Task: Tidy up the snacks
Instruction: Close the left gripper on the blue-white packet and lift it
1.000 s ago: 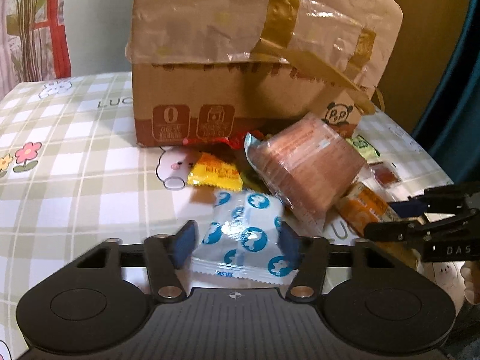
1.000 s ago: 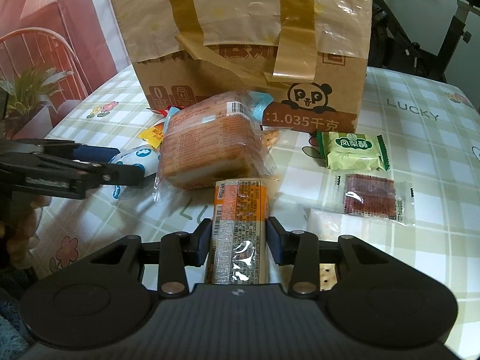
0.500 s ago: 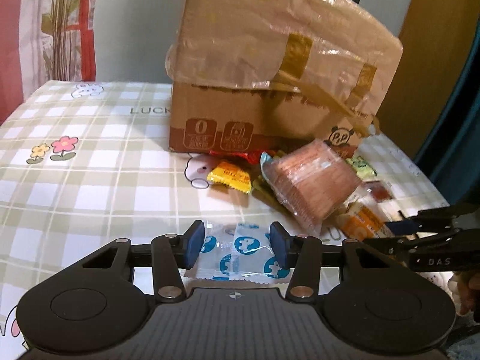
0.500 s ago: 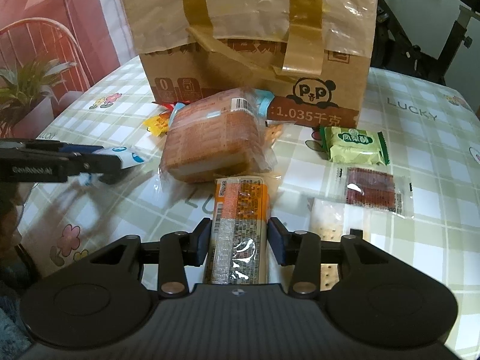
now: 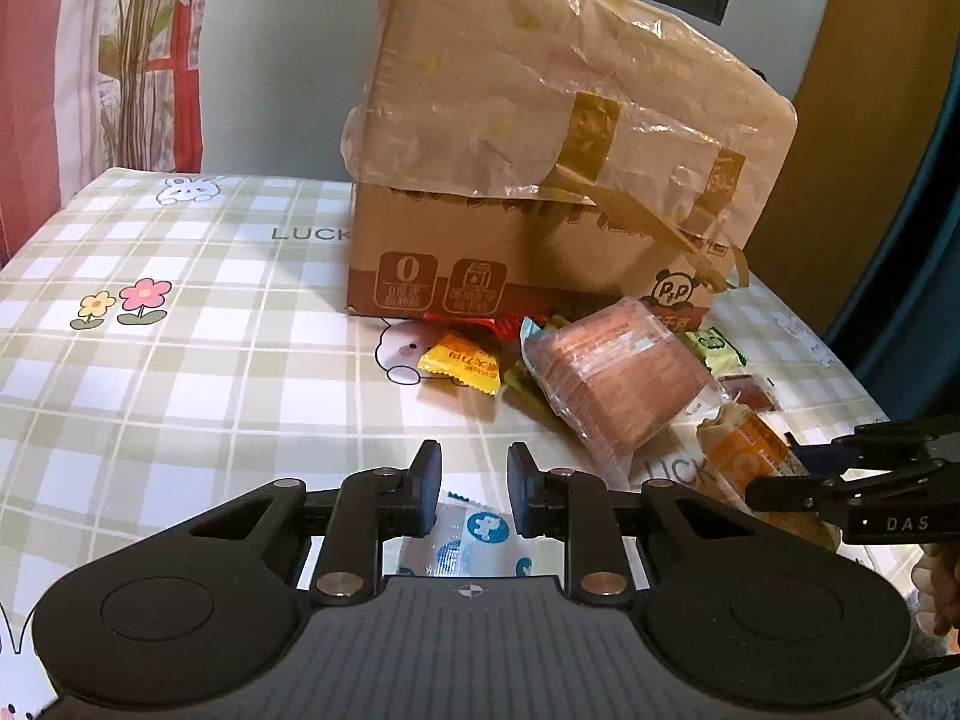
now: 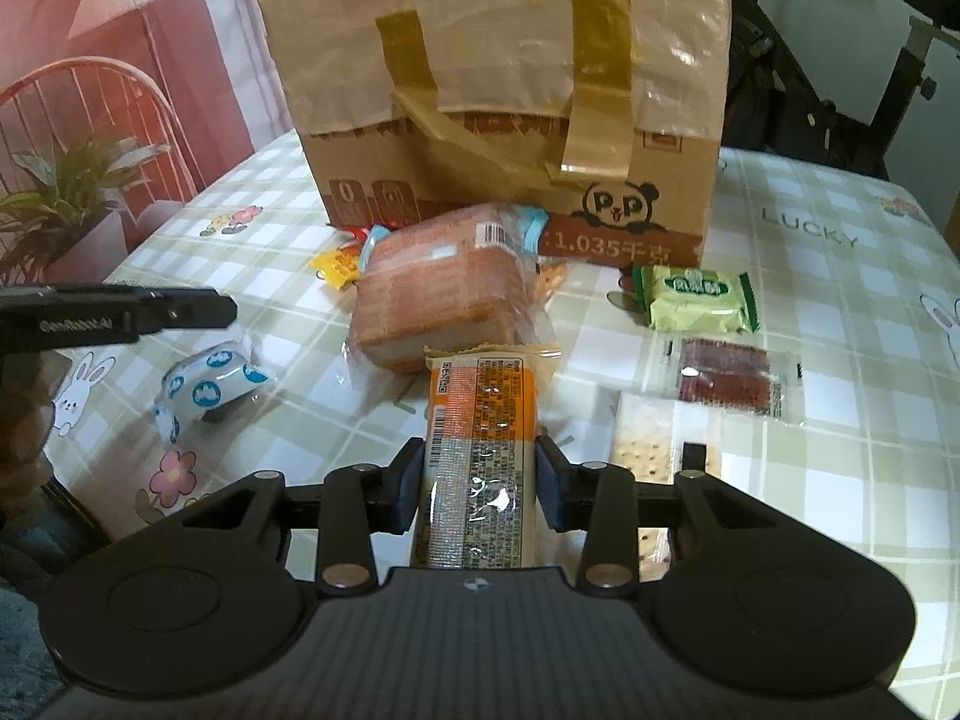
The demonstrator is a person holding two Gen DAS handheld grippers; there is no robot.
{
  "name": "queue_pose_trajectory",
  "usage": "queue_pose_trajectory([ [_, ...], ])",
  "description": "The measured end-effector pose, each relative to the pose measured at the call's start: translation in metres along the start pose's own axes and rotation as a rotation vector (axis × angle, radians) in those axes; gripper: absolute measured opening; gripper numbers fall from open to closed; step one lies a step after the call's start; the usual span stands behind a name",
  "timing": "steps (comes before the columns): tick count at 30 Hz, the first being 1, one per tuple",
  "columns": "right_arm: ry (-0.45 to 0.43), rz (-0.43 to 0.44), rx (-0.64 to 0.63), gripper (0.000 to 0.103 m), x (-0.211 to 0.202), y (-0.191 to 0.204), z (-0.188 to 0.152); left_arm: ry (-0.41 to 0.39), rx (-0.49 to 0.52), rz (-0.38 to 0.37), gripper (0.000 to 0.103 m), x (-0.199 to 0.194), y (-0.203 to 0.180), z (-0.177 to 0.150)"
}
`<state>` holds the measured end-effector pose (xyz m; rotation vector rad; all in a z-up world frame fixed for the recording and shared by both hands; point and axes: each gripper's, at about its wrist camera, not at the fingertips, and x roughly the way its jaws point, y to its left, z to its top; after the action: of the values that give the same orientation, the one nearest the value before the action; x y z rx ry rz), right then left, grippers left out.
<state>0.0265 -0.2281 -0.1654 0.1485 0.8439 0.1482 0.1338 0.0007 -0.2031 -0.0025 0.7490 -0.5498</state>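
Observation:
A white packet with blue prints [image 5: 480,531] [image 6: 204,387] lies crumpled on the checked tablecloth, under my left gripper [image 5: 474,489] [image 6: 225,311]. That gripper's jaws are closing, a narrow gap is left, and nothing is between the pads. My right gripper [image 6: 480,489] [image 5: 774,474] is shut on a long orange snack bar [image 6: 480,414] [image 5: 744,453], which sticks out forward past the pads. A brown cake pack [image 5: 618,378] [image 6: 444,294] lies ahead of both grippers.
A taped cardboard box [image 5: 540,210] [image 6: 510,90] stands at the back. Around it lie a yellow packet [image 5: 462,363], a green packet [image 6: 696,300], a red packet [image 6: 726,378] and a cracker pack [image 6: 642,438]. A potted plant [image 6: 66,198] stands off the table's left edge.
The left jaws have narrowed and risen off the blue-printed packet, which now lies beneath them instead of between them. The right gripper has lifted a little with the orange bar.

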Motion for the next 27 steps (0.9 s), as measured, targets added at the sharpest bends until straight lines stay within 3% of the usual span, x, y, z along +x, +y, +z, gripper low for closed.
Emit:
queue_pose_trajectory([
  [2, -0.001, 0.0, -0.002, 0.04, 0.0, 0.0, 0.0, 0.004, -0.002, 0.0, 0.027, 0.001, 0.001, -0.001],
  [4, 0.003, -0.001, 0.002, 0.04, 0.002, 0.0, -0.001, 0.015, -0.006, -0.006, 0.037, 0.002, 0.001, -0.001],
  [6, 0.003, -0.001, 0.005, 0.04, 0.002, 0.0, -0.002, 0.019, -0.007, -0.006, 0.06, 0.001, 0.001, -0.003],
  [7, 0.003, 0.0, 0.008, 0.04, 0.002, -0.001, -0.003, 0.019, -0.005, -0.004, 0.063, 0.0, 0.0, -0.004],
  [17, 0.018, 0.012, 0.019, 0.04, 0.009, -0.004, -0.006, 0.058, 0.024, -0.024, 0.07, 0.002, -0.005, -0.013],
  [27, 0.039, 0.014, 0.025, 0.04, 0.014, -0.004, -0.009, 0.134, 0.032, 0.047, 0.071, 0.012, -0.002, -0.025],
])
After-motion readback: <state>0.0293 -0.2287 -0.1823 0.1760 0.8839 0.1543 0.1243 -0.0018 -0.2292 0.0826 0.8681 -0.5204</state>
